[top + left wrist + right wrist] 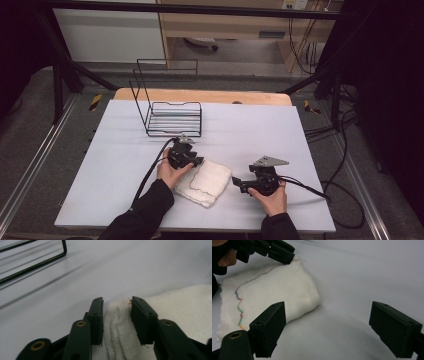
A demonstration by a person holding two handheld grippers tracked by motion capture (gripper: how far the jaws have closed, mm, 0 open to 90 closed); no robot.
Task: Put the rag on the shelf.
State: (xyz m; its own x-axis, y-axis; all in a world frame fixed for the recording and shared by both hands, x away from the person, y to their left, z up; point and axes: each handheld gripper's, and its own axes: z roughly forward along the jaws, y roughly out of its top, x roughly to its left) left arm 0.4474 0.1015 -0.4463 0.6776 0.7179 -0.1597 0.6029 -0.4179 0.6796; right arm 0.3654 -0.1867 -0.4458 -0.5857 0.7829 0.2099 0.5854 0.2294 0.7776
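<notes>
A folded white towel [207, 181] with a line of coloured stitching lies on the white table sheet near the front. My left gripper [198, 161] is at the towel's far left corner. In the left gripper view the towel's [117, 325] layered edge fills the gap between the jaws of my left gripper [117, 301], and both pads touch it. Just right of the towel, my right gripper [237, 183] points left toward it. My right gripper [327, 312] stands wide open over bare sheet with the towel [274, 287] ahead to its left, and the left gripper [287, 257] pinches the towel's far corner.
A black wire rack [172, 119] stands behind the left hand, and its base wires [32, 265] lie close ahead of that gripper. The white sheet [260, 130] spreads to the right of the rack. Cables [345, 200] trail off the table's right edge.
</notes>
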